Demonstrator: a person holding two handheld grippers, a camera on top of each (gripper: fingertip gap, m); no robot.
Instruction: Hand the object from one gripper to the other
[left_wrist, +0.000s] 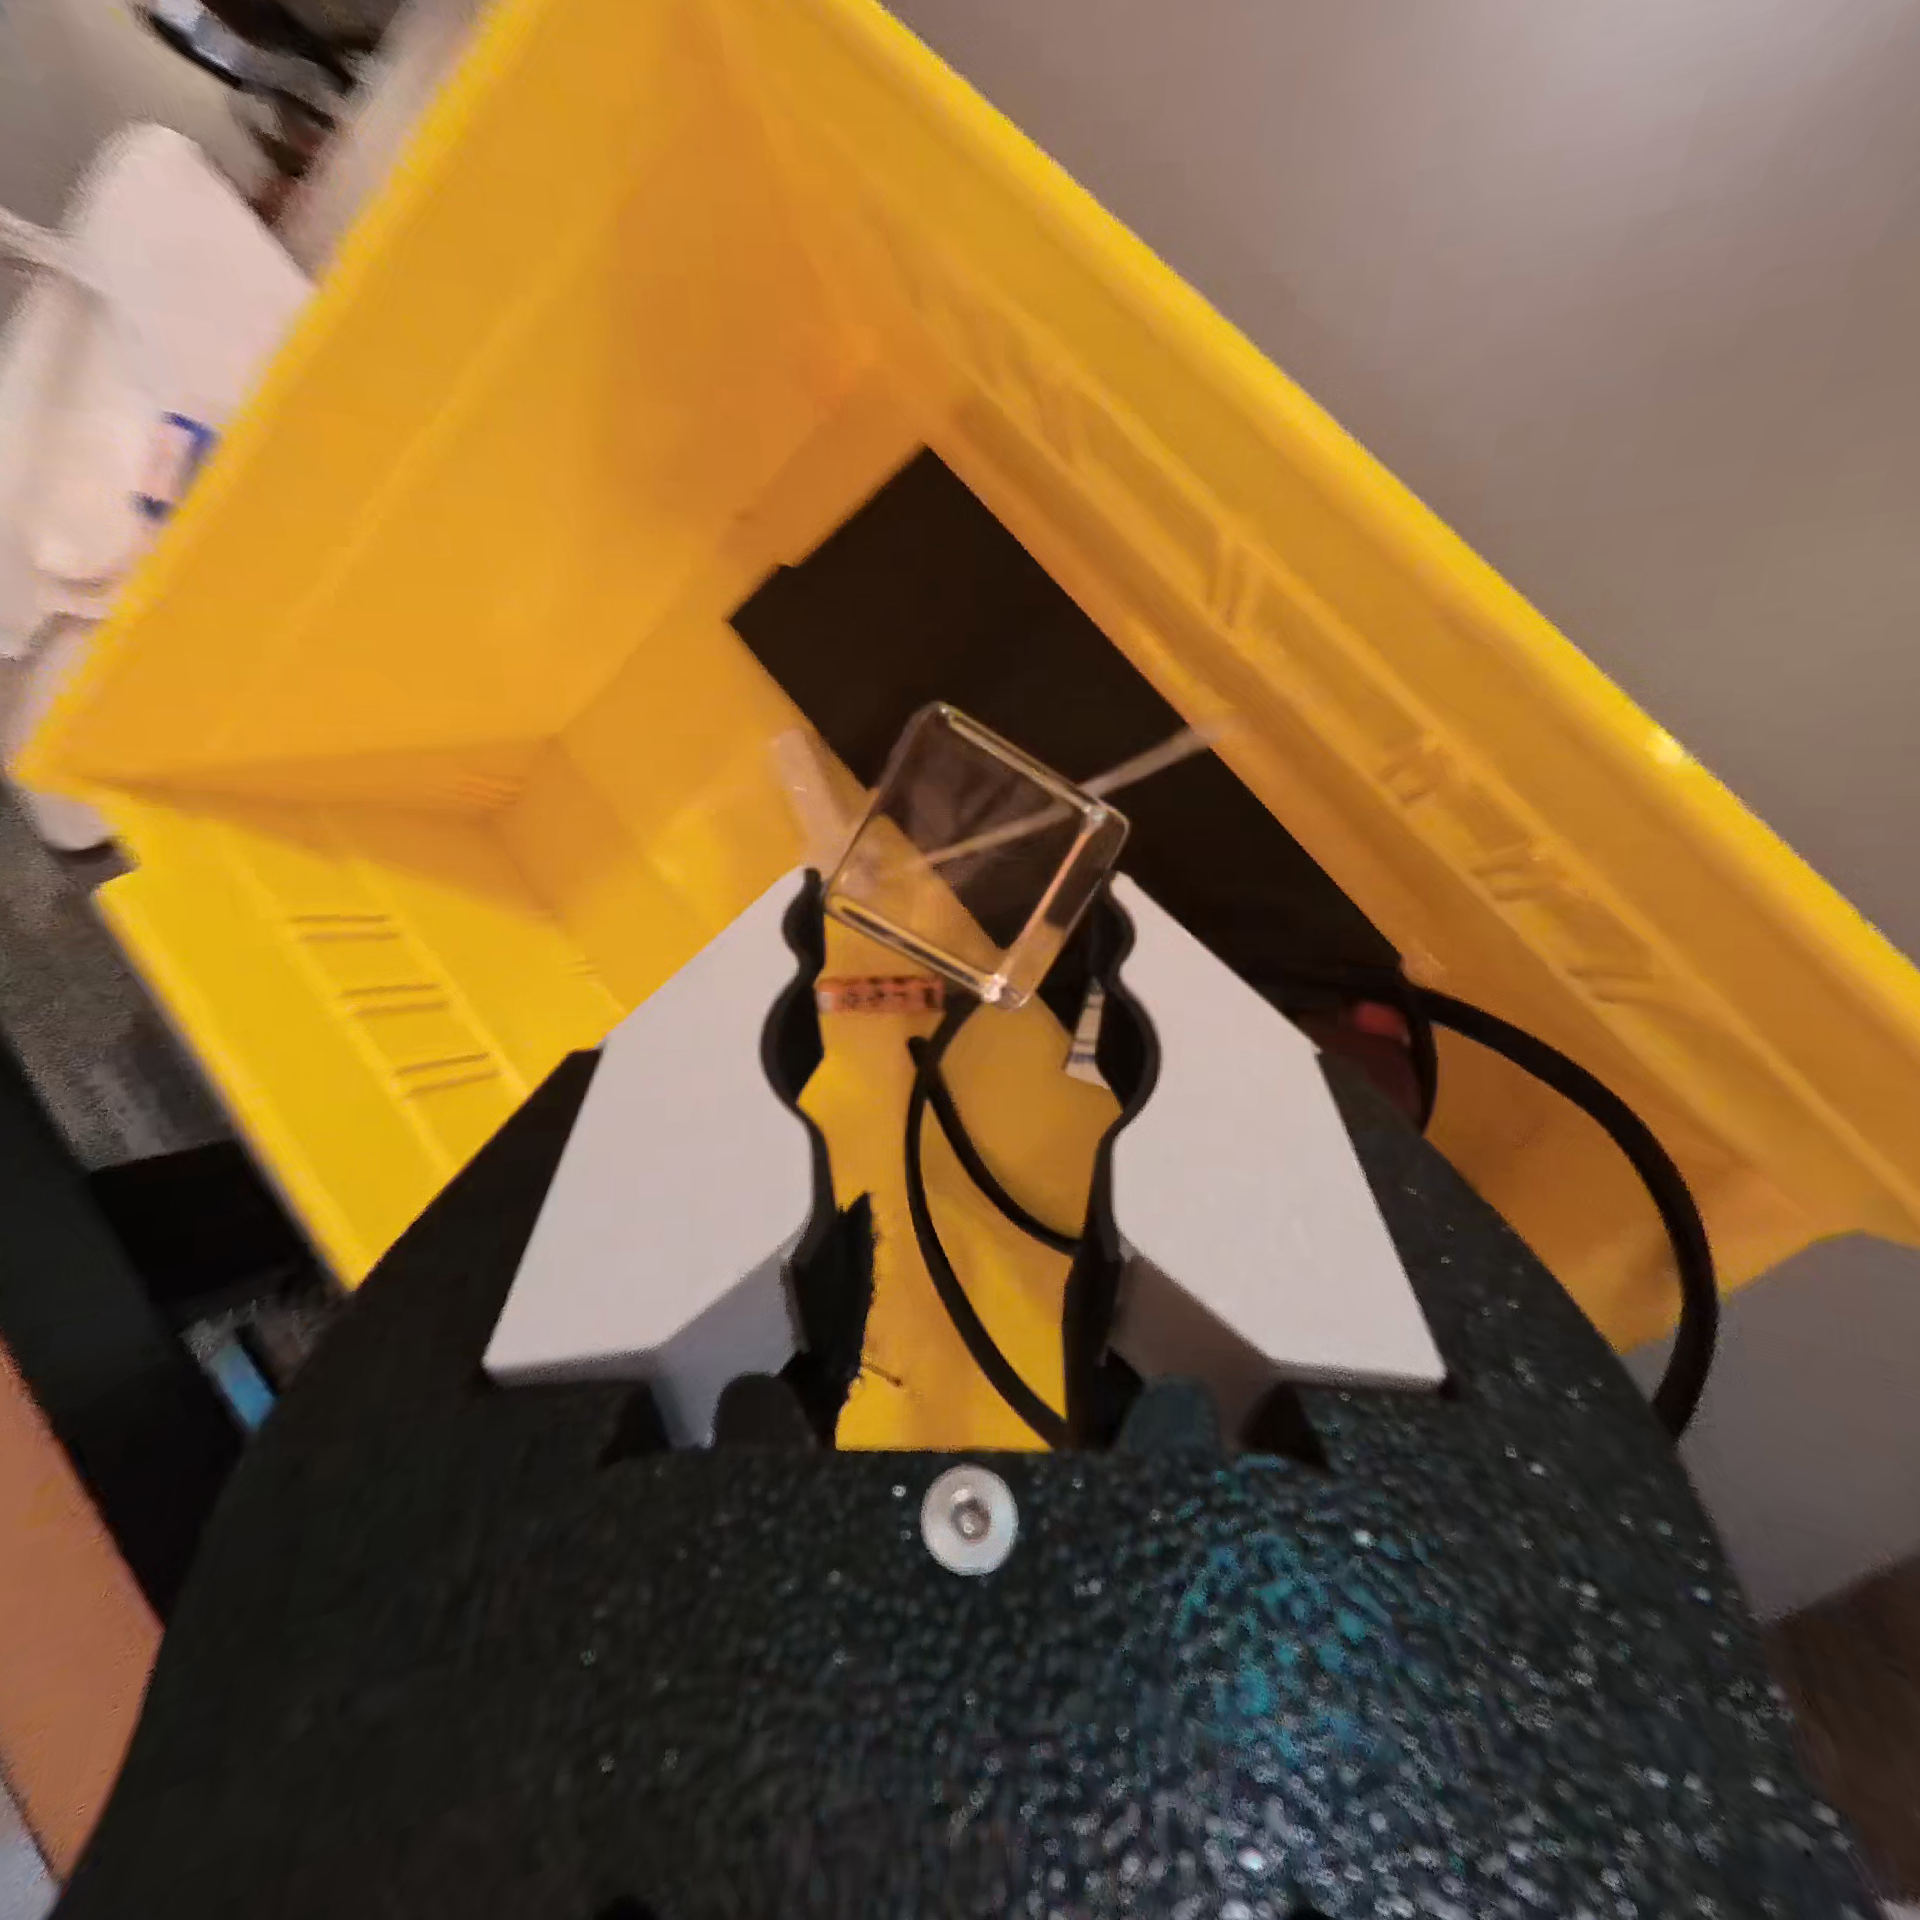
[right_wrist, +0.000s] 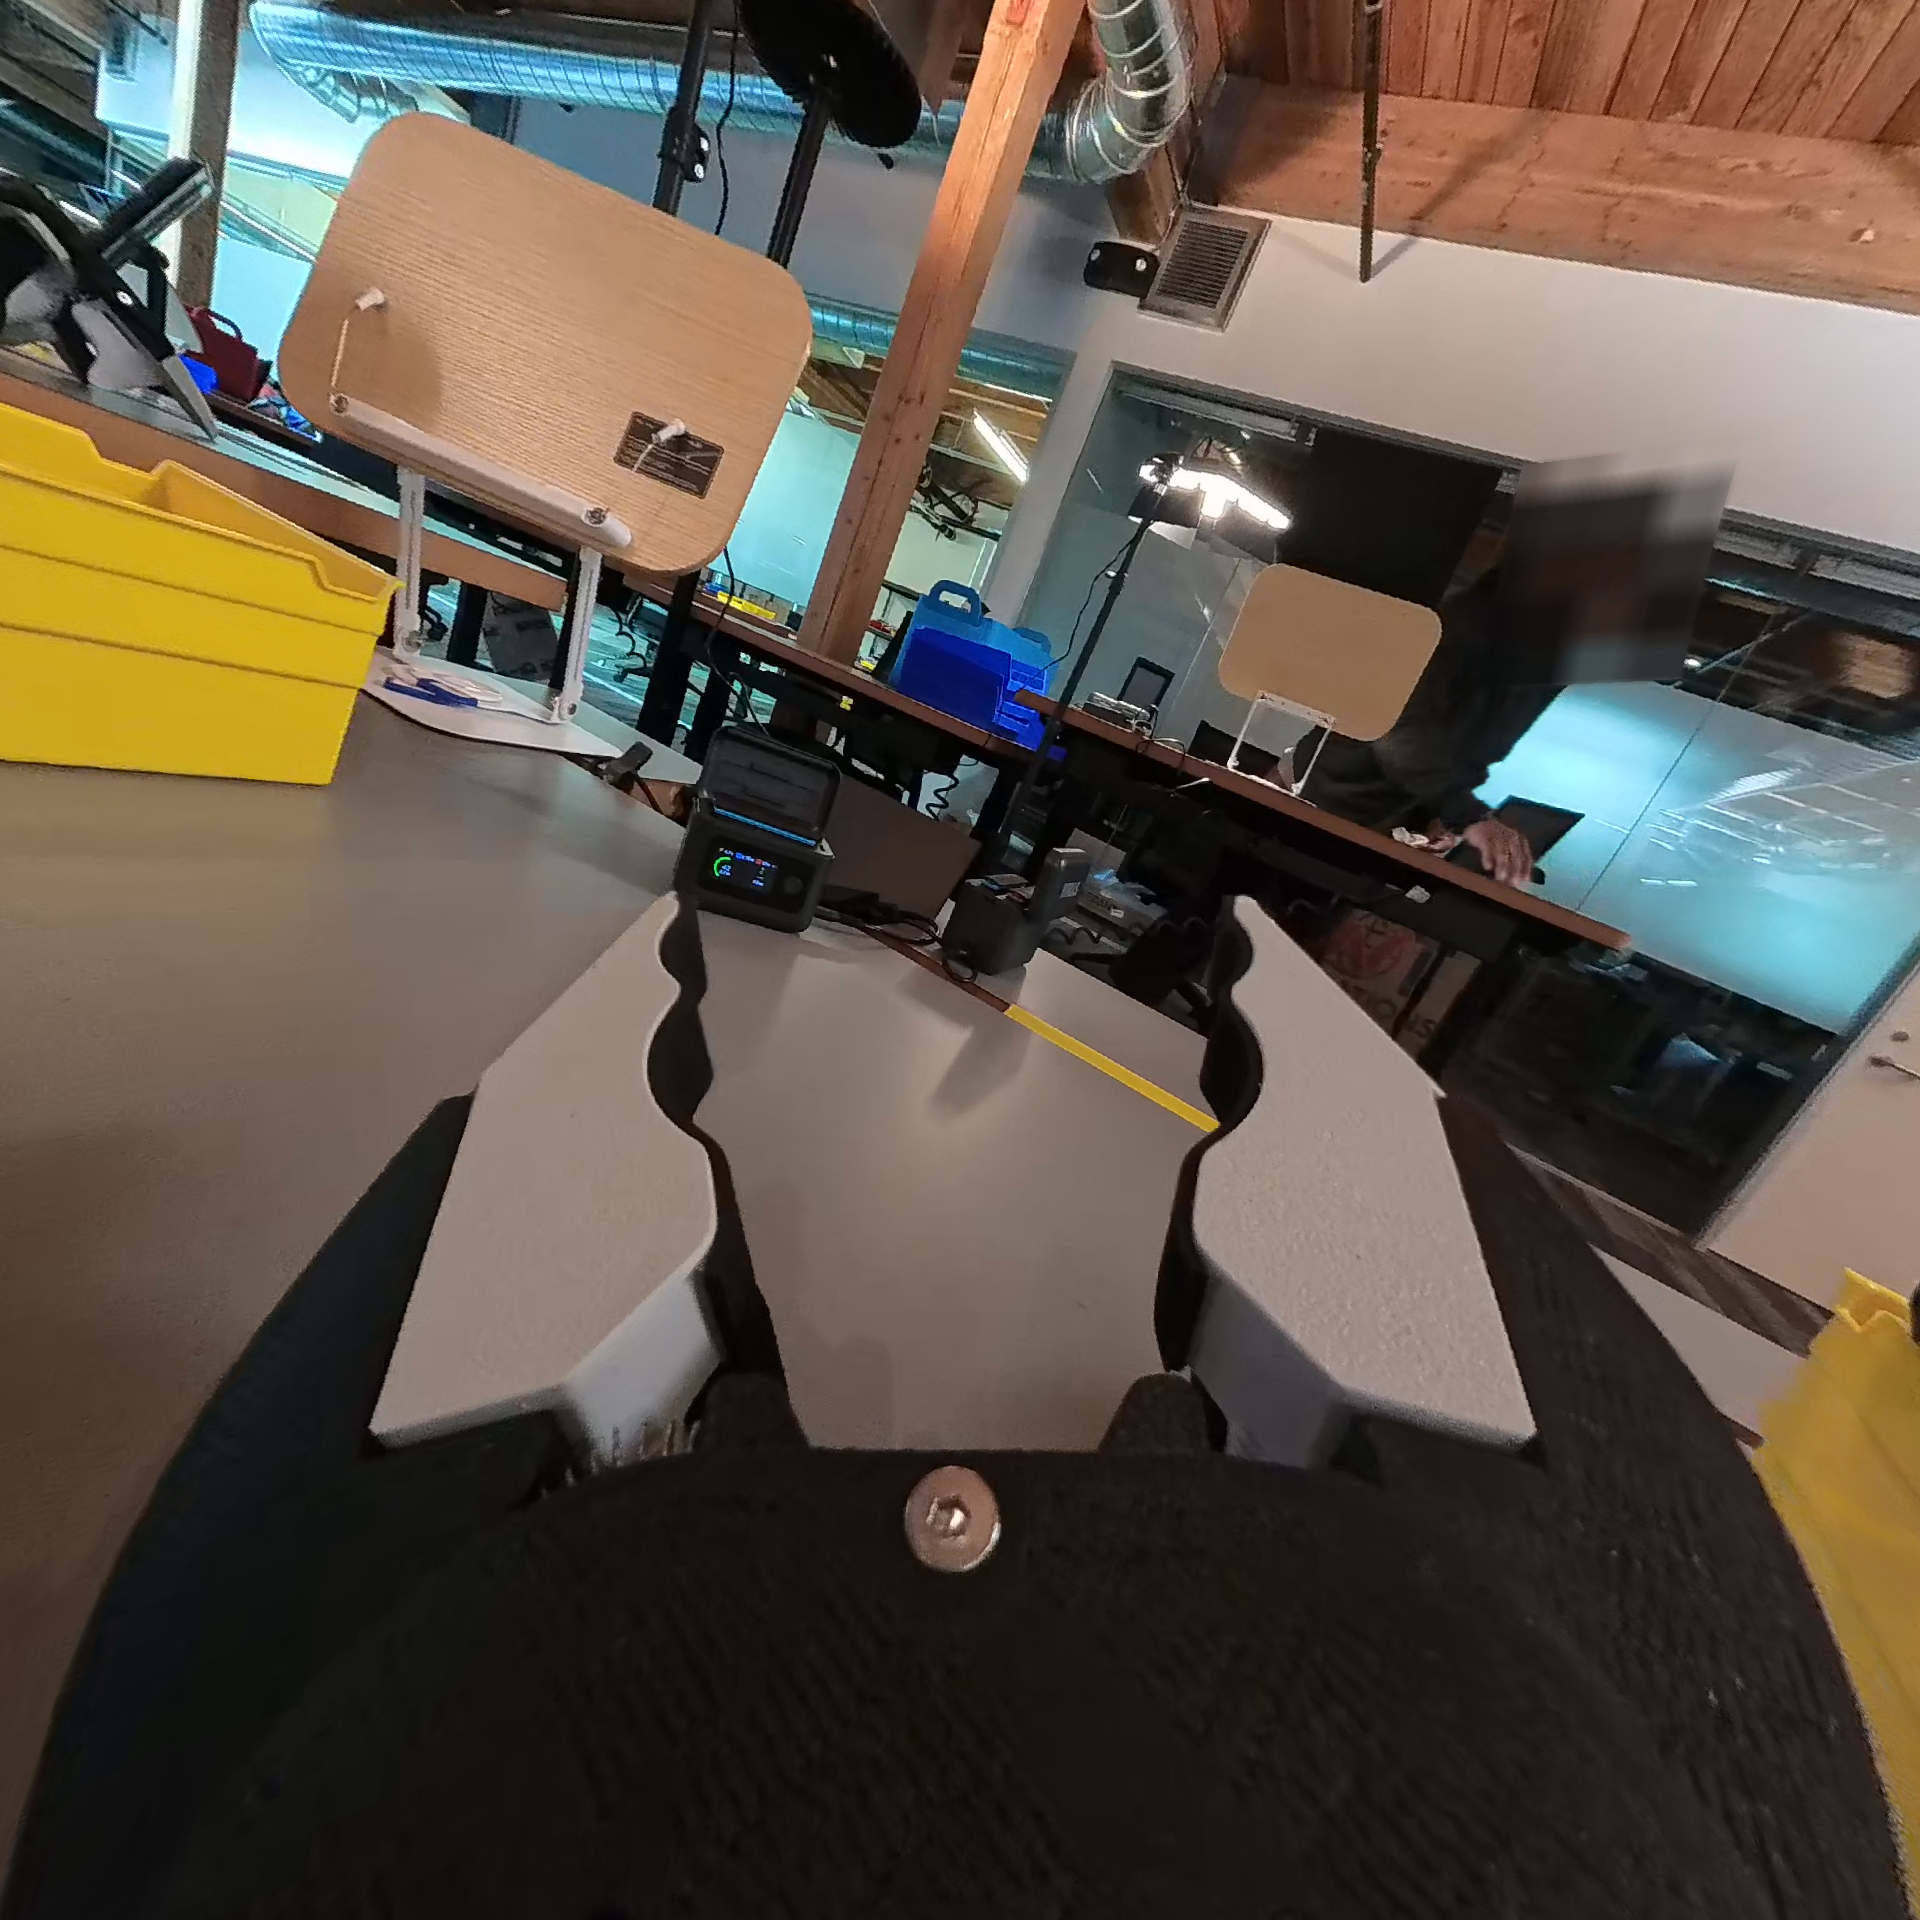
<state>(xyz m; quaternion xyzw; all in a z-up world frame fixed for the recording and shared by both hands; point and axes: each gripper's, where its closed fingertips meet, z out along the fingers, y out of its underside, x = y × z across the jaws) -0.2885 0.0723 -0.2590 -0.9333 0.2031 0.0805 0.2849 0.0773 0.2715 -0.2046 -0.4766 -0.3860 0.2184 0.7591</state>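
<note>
Left gripper (left_wrist: 961, 914) seemingly pinches clear cube (left_wrist: 971, 857), one corner down; right gripper (right_wrist: 961, 935) gapes.

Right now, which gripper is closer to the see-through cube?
Left. The left gripper pinches the clear cube at its fingertips. The right gripper is open over the table; no cube shows there.

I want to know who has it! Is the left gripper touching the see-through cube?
Touching. In the left wrist view the left gripper pinches the clear cube between its fingertips, above the yellow bin.
</note>
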